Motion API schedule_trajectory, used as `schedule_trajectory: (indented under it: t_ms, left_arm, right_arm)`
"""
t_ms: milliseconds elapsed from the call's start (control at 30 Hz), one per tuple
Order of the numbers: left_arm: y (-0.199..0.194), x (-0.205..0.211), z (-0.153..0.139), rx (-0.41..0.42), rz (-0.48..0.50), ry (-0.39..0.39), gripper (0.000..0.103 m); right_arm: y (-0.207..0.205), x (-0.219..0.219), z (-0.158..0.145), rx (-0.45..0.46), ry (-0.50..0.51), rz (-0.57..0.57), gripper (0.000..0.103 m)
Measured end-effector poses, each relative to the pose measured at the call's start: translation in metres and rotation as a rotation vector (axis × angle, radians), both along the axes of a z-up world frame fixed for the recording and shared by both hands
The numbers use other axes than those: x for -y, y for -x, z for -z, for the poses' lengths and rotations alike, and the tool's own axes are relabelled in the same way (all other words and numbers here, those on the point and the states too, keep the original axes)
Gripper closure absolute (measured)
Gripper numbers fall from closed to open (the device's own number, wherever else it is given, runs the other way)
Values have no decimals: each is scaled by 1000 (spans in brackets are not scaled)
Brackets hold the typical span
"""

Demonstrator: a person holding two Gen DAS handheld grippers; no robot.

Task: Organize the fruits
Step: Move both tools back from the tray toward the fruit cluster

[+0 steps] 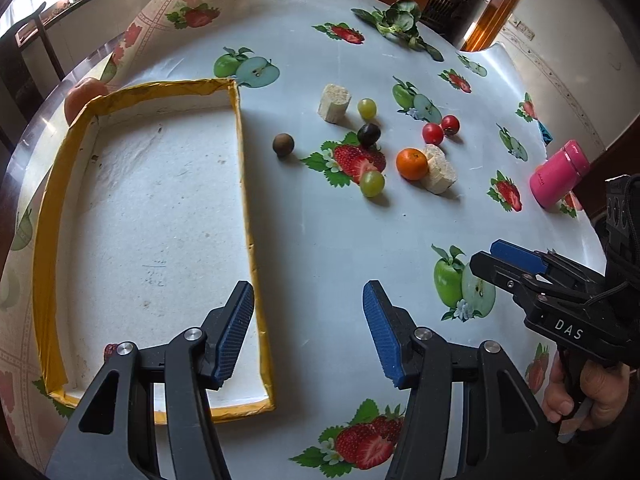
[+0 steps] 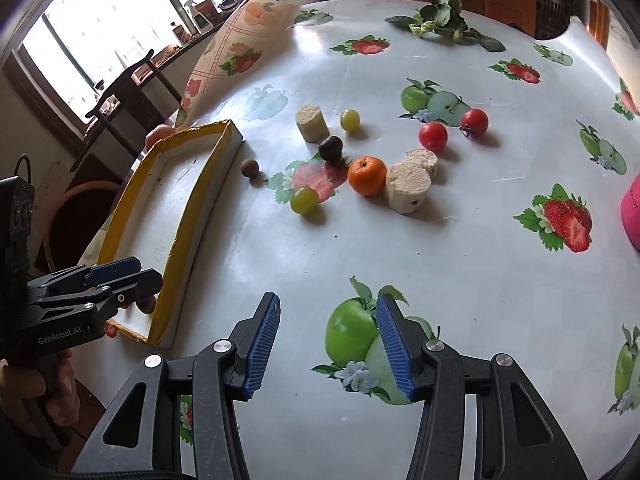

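Observation:
A shallow white tray with a yellow rim [image 1: 244, 168] [image 2: 188, 216] lies on the table at the left. Loose fruit lies to its right: an orange [image 1: 412, 164] [image 2: 367, 175], two green grapes [image 1: 372, 183] [image 1: 366, 107], a dark plum [image 1: 368, 134] [image 2: 331, 148], a brown round fruit [image 1: 283, 145] [image 2: 249, 168], two red tomatoes [image 1: 433, 133] [image 2: 433, 136]. My left gripper [image 1: 308, 332] is open and empty over the tray's near right rim. My right gripper [image 2: 326, 344] is open and empty above the tablecloth, near the front.
Beige cylinder pieces [image 1: 334, 103] [image 1: 439, 174] lie among the fruit. A pink bottle [image 1: 559, 173] lies at the right. Leafy greens [image 1: 398, 22] sit at the far edge. A peach-coloured fruit [image 1: 84, 94] sits behind the tray. The tablecloth [image 1: 320, 240] carries printed fruit.

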State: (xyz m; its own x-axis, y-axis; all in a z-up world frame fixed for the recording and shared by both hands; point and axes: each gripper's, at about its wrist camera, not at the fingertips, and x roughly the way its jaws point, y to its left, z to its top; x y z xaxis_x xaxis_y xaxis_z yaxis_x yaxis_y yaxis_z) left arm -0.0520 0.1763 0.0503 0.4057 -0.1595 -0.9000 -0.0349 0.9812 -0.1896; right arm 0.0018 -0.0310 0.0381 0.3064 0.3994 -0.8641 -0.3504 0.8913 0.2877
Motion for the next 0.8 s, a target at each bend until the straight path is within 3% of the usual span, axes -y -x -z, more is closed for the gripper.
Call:
schedule_trajectory:
  t_ms: [233, 800]
  left_arm:
    - [-25, 24, 8, -1, 36, 50, 48]
    - [-100, 48, 41, -30, 63, 43, 48]
  right_arm:
    - [-20, 14, 8, 6, 14, 43, 51]
    - [-82, 4, 38, 11, 33, 72, 52]
